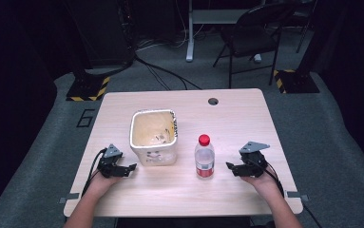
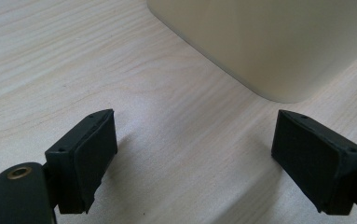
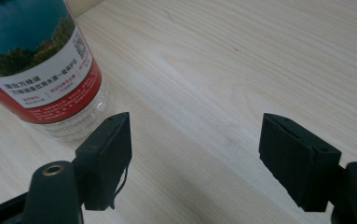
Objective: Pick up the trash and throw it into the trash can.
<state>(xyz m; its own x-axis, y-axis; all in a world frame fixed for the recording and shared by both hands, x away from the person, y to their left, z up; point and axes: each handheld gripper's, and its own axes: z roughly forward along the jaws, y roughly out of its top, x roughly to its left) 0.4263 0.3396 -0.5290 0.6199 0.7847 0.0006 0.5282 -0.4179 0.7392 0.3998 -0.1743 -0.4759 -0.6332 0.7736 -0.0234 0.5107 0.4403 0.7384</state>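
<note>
Wooden table (image 1: 179, 190) from above. Beige square bin (image 1: 154, 137) at centre, open top. Clear water bottle (image 1: 204, 156), red cap, red label, upright at 4 o'clock from bin, just beside it, not touching.

Left gripper (image 1: 122, 169) at 8 o'clock from bin, near its wall; jaws wide apart, nothing between them.

Right gripper (image 1: 234, 168) at 3 o'clock from bottle, near, apart. Jaws spread, empty; bottle base just beyond its left pad (image 3: 108, 154), contact unclear.

Water bottle (image 3: 41, 65), wooden table (image 3: 241, 60), right gripper (image 3: 195, 158) spread, empty.
</note>
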